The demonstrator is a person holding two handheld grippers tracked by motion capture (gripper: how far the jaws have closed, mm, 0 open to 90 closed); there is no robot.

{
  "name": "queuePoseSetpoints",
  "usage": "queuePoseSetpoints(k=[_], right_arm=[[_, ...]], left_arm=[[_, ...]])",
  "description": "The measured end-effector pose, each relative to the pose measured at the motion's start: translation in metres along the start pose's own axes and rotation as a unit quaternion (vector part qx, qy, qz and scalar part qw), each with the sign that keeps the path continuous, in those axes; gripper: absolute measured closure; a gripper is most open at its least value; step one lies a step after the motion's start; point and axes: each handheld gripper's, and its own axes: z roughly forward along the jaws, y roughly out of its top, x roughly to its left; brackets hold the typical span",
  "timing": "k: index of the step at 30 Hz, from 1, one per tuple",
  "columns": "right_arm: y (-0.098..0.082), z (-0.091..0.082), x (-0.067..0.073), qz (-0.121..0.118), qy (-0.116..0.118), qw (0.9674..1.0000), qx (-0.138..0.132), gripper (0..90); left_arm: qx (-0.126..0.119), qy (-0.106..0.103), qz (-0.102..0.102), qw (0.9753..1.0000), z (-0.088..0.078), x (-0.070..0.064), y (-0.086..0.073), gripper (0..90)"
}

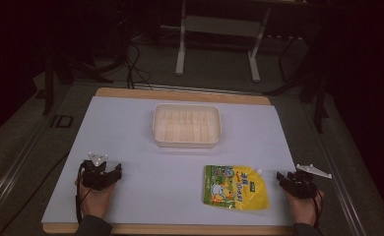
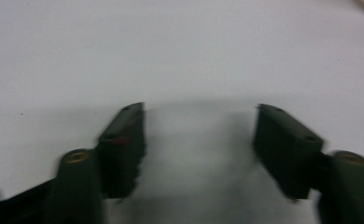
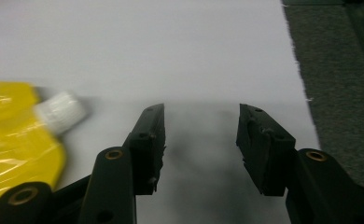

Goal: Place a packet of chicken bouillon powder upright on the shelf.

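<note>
I have the yellow pouch lying flat on the white sheet of the table, at about five o'clock from the table's middle, its white cap pointing out toward two o'clock. My right tool rests just off the pouch's three o'clock side, jaws spread wide with nothing between them; in the right gripper view the cap sits just left of the left jaw, apart from it. I judge I've parked it there because the cap and spout are the firmest place to pinch a floppy bag. My left tool waits at eight o'clock, well apart from the pouch, jaws likewise wide open and holding nothing, over bare sheet. The white tray sits at twelve o'clock, open side up, which I take to be where the pouch should go.
</note>
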Motion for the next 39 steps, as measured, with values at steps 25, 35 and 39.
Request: queuePoseSetpoints(k=[25,35,39], right_arm=[[-0.020,-0.019,0.028,0.030,0.149,0.9869,0.052,46.9],[-0.019,-0.011,0.032,0.055,0.204,0.9744,0.078,56.9],[-0.016,-0.007,0.035,0.060,0.223,0.9688,0.090,59.7]], left_arm=[[-0.019,-0.079,0.057,0.9951,-0.007,-0.016,-0.004,54.6],[-0.013,-0.081,0.066,0.9944,-0.006,-0.019,-0.004,54.2],[-0.011,-0.085,0.074,0.9936,-0.006,-0.022,-0.004,54.5]])
